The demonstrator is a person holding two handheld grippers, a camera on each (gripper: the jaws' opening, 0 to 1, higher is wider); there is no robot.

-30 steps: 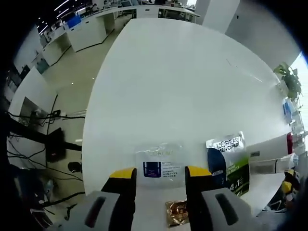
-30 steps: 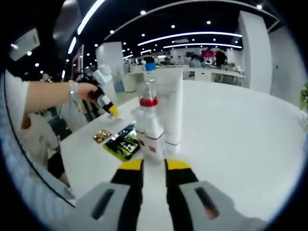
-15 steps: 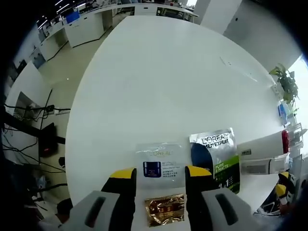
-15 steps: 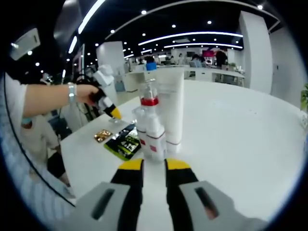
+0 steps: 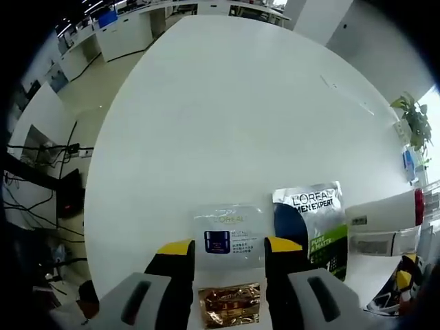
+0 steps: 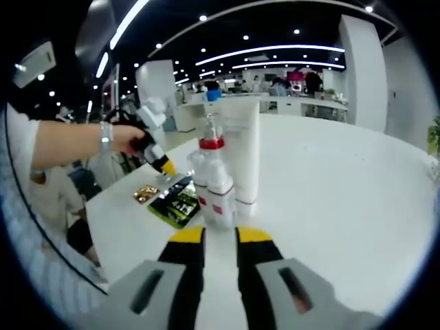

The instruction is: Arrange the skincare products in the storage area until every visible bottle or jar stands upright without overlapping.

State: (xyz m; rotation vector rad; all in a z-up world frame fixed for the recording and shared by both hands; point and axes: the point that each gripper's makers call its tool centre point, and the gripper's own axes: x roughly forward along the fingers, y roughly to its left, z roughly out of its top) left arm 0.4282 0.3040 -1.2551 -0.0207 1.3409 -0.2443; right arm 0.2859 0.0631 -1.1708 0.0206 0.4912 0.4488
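Left gripper (image 5: 227,253), fingers wide, hovers over flat sachets (image 5: 227,234); right gripper (image 6: 221,237), fingers narrow, faces upright bottles (image 6: 214,185) on tabletop (image 6: 330,206).

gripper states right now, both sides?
Left gripper: open, holding nothing, above the clear sachet.
Right gripper: narrow gap, holding nothing, facing the bottles.

Open-plan office floor.
Large white round table (image 5: 234,124) at frame centre; rows of white desks (image 5: 130,34) with monitors at upper left of the left gripper view; recessed spots and strip lights (image 6: 268,49) across the dark ceiling; potted plant (image 5: 411,118) at right edge.
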